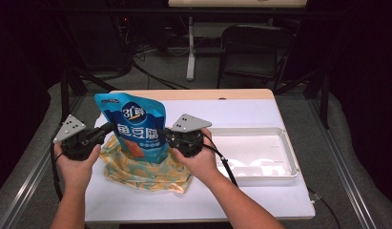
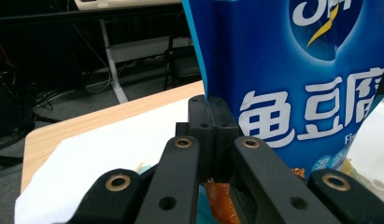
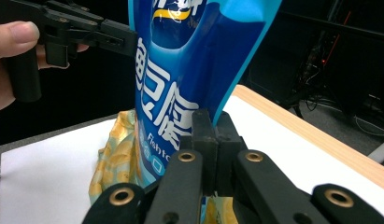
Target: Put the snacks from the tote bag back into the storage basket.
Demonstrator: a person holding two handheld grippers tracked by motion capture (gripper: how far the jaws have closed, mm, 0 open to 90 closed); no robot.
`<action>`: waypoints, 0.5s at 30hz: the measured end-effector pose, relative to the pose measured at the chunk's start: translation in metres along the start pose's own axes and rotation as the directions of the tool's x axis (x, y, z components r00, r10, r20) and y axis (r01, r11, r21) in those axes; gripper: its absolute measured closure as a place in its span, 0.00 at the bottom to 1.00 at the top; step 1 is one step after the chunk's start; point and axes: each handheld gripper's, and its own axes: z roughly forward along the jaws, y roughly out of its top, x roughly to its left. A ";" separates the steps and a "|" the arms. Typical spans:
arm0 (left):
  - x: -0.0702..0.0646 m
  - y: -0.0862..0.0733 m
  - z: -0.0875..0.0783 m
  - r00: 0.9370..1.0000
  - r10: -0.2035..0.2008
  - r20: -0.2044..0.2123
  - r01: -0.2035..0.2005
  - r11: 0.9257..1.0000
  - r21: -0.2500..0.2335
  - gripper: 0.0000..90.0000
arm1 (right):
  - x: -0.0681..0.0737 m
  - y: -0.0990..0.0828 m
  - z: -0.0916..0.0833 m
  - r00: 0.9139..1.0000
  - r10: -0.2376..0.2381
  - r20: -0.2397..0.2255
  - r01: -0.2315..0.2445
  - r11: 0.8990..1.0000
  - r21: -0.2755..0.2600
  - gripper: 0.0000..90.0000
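Observation:
A blue snack pouch with white lettering stands upright, pinched at both side edges. My left gripper is shut on its left edge; in the left gripper view the jaws meet on the pouch's seam. At the opposite edge my right gripper is shut too, its jaws pressed together on the blue pouch. The pouch's bottom sits in or just over a crumpled yellow and teal patterned bag lying on the white mat; which of the two I cannot tell. The other gripper shows in the right gripper view.
A white plastic tray lies on the mat to the right of my right hand. The mat covers a wooden table. A dark chair and desk legs stand beyond the far edge.

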 end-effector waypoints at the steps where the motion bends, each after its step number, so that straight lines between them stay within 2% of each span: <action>1: 0.000 0.001 -0.001 1.000 0.000 0.002 0.000 1.000 -0.001 1.00 | 0.000 0.001 -0.001 1.000 0.000 0.000 0.000 1.000 -0.002 1.00; 15: -0.007 0.013 -0.015 1.000 0.016 0.003 -0.016 0.999 -0.050 1.00 | 0.004 0.014 -0.014 1.000 -0.011 -0.016 0.011 0.999 -0.035 1.00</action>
